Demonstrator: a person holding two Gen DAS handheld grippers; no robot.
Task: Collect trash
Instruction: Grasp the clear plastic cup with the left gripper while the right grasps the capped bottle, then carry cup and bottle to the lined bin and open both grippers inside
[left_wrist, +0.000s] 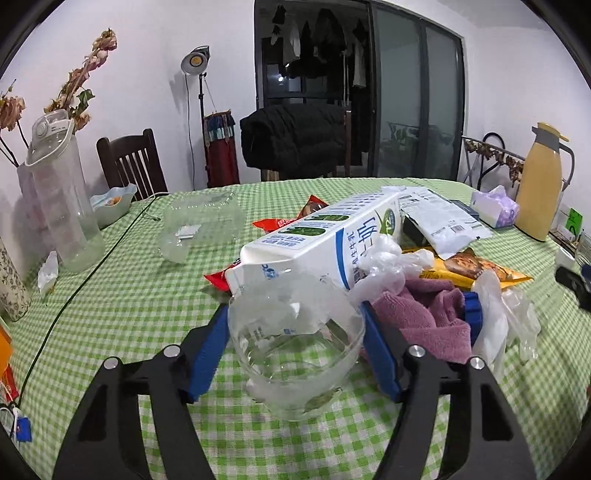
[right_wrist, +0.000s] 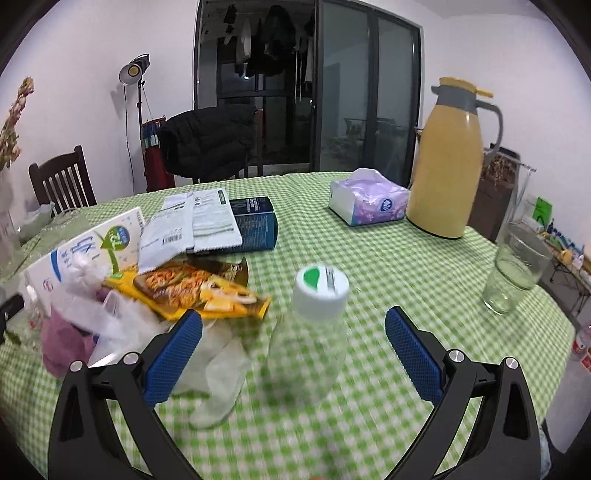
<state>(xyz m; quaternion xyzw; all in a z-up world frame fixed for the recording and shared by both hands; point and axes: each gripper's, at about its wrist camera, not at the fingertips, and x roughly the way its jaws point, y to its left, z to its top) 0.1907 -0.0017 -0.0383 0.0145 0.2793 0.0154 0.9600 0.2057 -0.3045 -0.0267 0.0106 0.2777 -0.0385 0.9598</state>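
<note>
A clear plastic cup (left_wrist: 295, 354) sits low over the green checked tablecloth (left_wrist: 129, 295) in the left wrist view. My left gripper (left_wrist: 293, 314) has its blue pads against both sides of the cup. Just behind the cup lie a white milk carton (left_wrist: 325, 236), a purple cloth (left_wrist: 424, 314) and crumpled clear plastic (left_wrist: 384, 262). In the right wrist view a clear bottle with a white cap (right_wrist: 319, 291) stands, blurred, between the fingers of my right gripper (right_wrist: 293, 315). Those jaws are wide open, with a gap on each side of the bottle.
A trash pile holds a yellow snack bag (right_wrist: 192, 291), red wrappers (left_wrist: 280, 223), plastic gloves (right_wrist: 218, 369), a white pouch (right_wrist: 192, 221) and a dark box (right_wrist: 258, 221). A clear clamshell (left_wrist: 199, 225), tall jug (left_wrist: 62, 199), yellow thermos (right_wrist: 447, 166), tissue pack (right_wrist: 369, 201) and glass (right_wrist: 517, 273) stand around.
</note>
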